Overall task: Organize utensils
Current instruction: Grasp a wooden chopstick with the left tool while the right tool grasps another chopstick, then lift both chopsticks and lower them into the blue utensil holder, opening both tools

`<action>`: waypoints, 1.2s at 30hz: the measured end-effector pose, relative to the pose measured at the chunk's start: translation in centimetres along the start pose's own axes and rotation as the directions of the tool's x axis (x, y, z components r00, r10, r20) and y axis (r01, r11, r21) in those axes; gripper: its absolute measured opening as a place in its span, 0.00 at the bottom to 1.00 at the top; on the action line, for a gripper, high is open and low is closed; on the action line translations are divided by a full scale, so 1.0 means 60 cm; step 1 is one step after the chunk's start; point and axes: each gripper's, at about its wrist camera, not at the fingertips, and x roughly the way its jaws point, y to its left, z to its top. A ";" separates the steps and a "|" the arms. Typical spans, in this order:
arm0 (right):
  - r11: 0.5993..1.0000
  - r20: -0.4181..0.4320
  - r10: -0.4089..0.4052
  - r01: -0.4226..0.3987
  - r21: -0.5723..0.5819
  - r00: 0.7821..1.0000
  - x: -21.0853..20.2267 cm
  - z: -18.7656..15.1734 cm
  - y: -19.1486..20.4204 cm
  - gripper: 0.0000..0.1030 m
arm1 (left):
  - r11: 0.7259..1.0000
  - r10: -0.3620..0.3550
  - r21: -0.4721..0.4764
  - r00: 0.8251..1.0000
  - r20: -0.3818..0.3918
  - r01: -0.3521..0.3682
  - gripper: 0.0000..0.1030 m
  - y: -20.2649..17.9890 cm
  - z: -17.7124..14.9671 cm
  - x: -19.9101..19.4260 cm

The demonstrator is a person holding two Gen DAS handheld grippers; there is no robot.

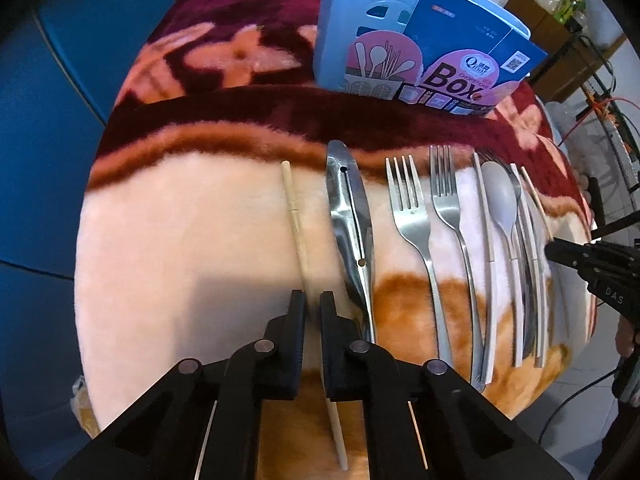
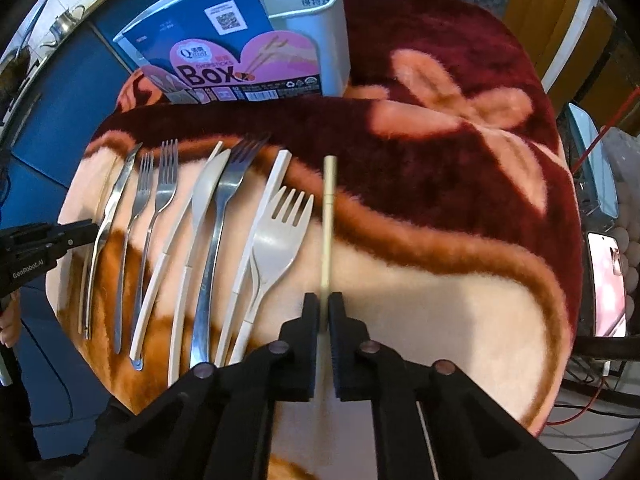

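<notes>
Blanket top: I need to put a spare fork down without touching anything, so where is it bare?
Bare blanket lies beyond the chopstick in the right gripper, and beyond the chopstick in the left gripper. Between them, forks, knives and spoon lie packed.

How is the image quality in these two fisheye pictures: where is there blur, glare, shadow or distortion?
Left wrist view: sharp; glare streaks on the shiny steel tongs; a soft grey shadow lies on the cream and maroon fleece blanket left of the black left gripper. Right wrist view: the pale wooden chopstick looks slightly smeared; the blanket's edge bows strongly. Both views darken at the corners.
</notes>
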 end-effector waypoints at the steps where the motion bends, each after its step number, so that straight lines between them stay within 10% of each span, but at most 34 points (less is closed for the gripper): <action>1: 1.000 0.008 0.016 -0.016 0.016 1.000 -0.002 -0.002 -0.004 0.06 | 1.000 -0.016 -0.011 1.000 0.003 0.017 0.06 0.002 -0.001 -0.001; 13: 0.992 0.261 0.114 -0.125 0.027 0.959 -0.074 -0.038 -0.007 0.06 | 0.990 -0.113 -0.053 0.950 0.291 0.133 0.04 0.029 -0.050 -0.105; 25: 0.990 0.594 0.138 -0.119 -0.072 0.792 -0.146 -0.023 0.042 0.06 | 0.990 -0.113 0.002 0.776 0.621 0.143 0.04 0.011 0.003 -0.207; 36: 0.988 0.737 0.154 -0.117 -0.102 0.658 -0.190 0.044 0.034 0.06 | 0.986 -0.105 -0.005 0.646 0.756 0.167 0.04 -0.004 0.110 -0.238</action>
